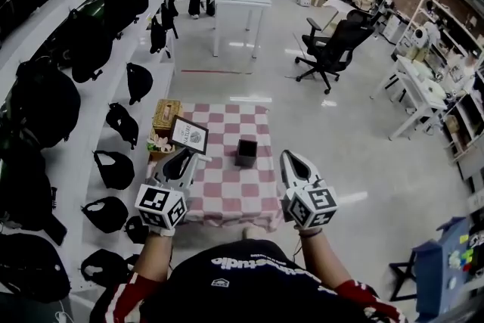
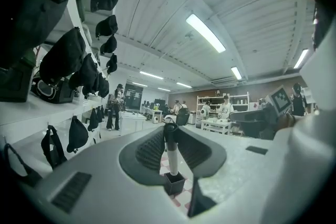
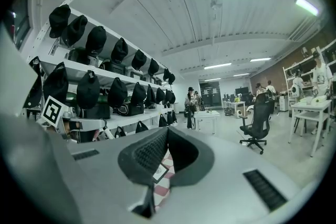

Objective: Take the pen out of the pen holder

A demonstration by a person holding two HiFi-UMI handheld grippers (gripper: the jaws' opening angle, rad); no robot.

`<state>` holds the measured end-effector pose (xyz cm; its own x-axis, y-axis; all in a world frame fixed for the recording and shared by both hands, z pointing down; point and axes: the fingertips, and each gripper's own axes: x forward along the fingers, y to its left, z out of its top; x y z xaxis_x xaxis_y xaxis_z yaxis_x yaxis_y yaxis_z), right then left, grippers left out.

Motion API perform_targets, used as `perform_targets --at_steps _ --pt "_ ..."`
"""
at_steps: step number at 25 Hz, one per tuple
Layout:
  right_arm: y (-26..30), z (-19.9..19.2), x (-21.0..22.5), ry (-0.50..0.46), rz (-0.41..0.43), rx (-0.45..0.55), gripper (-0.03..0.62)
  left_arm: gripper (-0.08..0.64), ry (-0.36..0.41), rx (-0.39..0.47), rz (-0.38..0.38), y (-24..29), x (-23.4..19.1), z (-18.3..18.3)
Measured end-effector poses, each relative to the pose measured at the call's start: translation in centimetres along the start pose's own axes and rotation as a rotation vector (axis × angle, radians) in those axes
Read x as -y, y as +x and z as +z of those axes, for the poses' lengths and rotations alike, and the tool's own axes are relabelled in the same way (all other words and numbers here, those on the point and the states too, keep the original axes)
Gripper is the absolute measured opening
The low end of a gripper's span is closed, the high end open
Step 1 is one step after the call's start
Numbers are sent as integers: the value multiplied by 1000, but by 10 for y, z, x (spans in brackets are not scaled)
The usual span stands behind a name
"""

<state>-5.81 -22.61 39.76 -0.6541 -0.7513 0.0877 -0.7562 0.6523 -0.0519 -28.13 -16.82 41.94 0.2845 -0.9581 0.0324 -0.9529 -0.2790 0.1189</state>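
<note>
Ok so this one's basically at the very start, nothing's been grabbed yet. The pen holder [image 1: 246, 153] is a little black cube sitting about dead center on the checked tablecloth [image 1: 227, 197], and the pen [image 2: 171, 157] is still standing upright in it, white barrel with a dark cap on top. You only really see the pen in the left gripper view, framed in the gap behind the jaw tips. From the head view it's too small to pick out. The left gripper [image 1: 195, 157] is hovering over the near left part of the cloth with the holder off at roughly its 2 o'clock, clearly apart from it. Its jaws are pinched together at the tips with nothing in them. The right gripper [image 1: 290, 159] is over the near right part, holder at about its 10 o'clock, and it's clenched and empty too. There's also a framed card [image 1: 189, 135] at about 10 o'clock from the holder, not really in the way imo. My guess for the next move: 1 of the 2 grippers has to spread its jaws, go in over the holder, close on the upper barrel and pull straight up. The holder looks light, so I'd bet it could tip or ride up with the pen if the pull goes sideways.
</note>
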Motion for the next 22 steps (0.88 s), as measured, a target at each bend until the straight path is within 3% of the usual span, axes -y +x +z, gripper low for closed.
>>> perform_targets --at_steps 17,22 --pt "-13 -3 -1 -4 -7 -20 -5 80 -29 2 -14 4 7 1" --pt "-13 -8 -4 -8 -1 -33 -5 80 -92 3 -31 3 6 -2"
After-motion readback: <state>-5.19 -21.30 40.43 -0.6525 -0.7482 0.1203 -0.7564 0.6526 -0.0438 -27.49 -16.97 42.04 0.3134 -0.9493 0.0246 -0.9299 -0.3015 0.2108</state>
